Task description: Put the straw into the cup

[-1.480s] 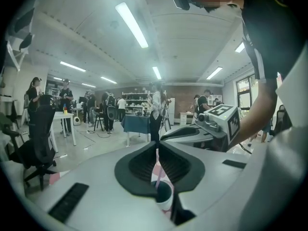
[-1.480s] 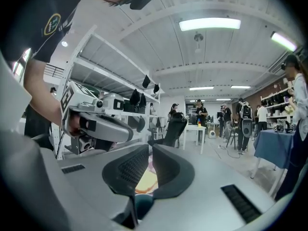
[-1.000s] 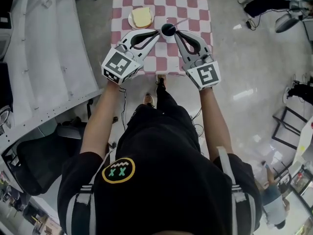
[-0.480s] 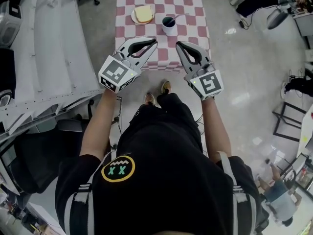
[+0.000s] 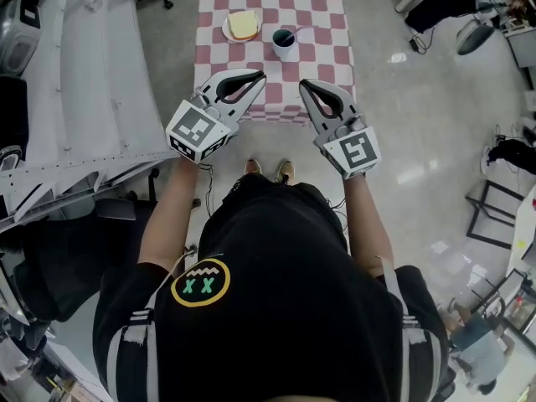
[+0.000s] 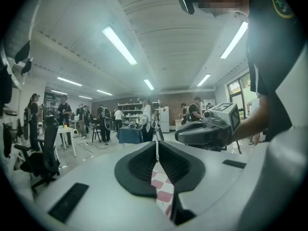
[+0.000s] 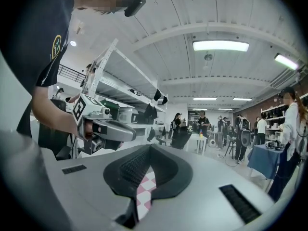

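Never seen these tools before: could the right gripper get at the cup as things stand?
Probably yes: only bare checked tablecloth lies between the right gripper and the cup. Its jaws are shut, so it would need to open and move forward.

From my head, one camera looks steeply down on the pink-and-white checked table (image 5: 322, 11) well below, while cameras riding my grey left claw (image 5: 260, 76) and grey right claw (image 5: 303, 83) peer closely along their jaws, level into the room, each sharing a sliver of that checked top.

On the table (image 5: 322, 11), the cup (image 5: 284, 47) with the straw (image 5: 301, 30) in it stands just right of the plate (image 5: 227, 33), which bears the bread (image 5: 244, 23).
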Demonstrator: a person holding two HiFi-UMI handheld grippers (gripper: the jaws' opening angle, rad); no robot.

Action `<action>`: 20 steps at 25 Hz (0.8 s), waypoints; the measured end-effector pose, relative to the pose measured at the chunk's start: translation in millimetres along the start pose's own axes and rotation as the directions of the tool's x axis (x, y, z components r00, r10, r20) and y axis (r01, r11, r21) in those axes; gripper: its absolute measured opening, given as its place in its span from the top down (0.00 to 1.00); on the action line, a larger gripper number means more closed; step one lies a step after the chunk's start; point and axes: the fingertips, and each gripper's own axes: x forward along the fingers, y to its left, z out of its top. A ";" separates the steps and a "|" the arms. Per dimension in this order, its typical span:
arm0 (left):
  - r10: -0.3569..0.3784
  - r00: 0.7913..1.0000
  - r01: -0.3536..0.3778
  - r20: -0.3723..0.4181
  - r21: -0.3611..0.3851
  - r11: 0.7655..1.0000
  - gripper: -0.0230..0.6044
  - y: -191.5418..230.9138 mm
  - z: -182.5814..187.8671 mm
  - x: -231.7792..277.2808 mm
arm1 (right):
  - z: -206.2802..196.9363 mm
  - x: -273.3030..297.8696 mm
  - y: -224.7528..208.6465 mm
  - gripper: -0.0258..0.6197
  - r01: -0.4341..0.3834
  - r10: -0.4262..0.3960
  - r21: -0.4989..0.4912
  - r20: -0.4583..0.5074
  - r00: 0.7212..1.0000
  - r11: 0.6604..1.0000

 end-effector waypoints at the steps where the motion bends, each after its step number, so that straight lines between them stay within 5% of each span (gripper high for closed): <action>1: 0.004 1.000 -0.004 -0.002 0.001 1.000 0.91 -0.9 0.3 1.5 | 0.5 -1.3 -1.8 0.92 -0.004 0.004 -0.002 0.003 1.000 1.000; 20: 0.018 1.000 -0.018 -0.014 -0.005 1.000 0.91 -7.5 0.4 4.5 | -2.1 5.0 -1.6 0.93 -0.056 0.056 0.001 -0.005 0.998 0.998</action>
